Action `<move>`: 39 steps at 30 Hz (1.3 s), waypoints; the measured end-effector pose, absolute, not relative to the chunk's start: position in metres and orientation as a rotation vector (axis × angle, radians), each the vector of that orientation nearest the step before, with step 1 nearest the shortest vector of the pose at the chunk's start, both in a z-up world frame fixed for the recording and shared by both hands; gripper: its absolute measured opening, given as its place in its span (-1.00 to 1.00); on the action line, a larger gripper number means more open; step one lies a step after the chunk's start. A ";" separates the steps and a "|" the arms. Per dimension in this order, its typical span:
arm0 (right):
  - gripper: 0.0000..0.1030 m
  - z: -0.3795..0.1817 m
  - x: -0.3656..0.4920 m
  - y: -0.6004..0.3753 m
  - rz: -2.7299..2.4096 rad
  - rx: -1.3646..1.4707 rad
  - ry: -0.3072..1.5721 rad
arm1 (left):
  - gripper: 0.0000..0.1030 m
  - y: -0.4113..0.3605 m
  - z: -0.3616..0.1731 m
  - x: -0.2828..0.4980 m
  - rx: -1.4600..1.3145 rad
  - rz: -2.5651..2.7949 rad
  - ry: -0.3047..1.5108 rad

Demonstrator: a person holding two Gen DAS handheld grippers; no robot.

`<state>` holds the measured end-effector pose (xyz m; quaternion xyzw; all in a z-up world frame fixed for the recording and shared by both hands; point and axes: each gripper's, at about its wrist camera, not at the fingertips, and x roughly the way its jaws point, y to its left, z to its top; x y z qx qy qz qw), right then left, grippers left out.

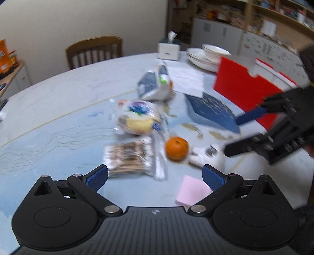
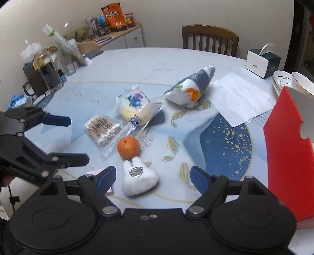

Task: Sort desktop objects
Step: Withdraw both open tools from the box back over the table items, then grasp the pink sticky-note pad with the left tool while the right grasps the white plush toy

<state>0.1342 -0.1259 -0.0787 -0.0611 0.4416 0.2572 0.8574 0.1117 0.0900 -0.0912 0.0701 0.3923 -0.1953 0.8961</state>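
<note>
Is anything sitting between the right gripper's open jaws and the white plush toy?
Nothing visible. The right gripper is open with the white plush toy directly ahead between its jaws; the orange lies beyond it.

Plain cream wall [image 2: 161, 21] fills the upper frame of the right wrist view. Wooden slat-back chair [image 2: 210, 40] at the table's far edge, upper centre-right. Low sideboard [image 2: 125, 37] with white doors against the wall, upper left, its top crowded with snack bags and jars. Left wrist view: wooden shelving [image 1: 274, 17] packed with books and boxes across the upper right, pale cabinets [image 1: 215, 33] below it. Round table [image 2: 137, 58] has a pale marbled top. Even indoor light.
</note>
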 end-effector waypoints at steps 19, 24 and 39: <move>0.18 -0.108 0.142 -0.104 0.582 -0.198 0.991 | 0.46 0.050 -0.126 0.087 0.268 -0.542 0.837; 0.03 -0.109 0.140 -0.102 0.593 -0.203 0.988 | 0.20 0.049 -0.125 0.086 0.266 -0.542 0.833; -0.11 -0.105 0.139 -0.109 0.586 -0.168 0.978 | -0.17 0.048 -0.123 0.086 0.262 -0.516 0.842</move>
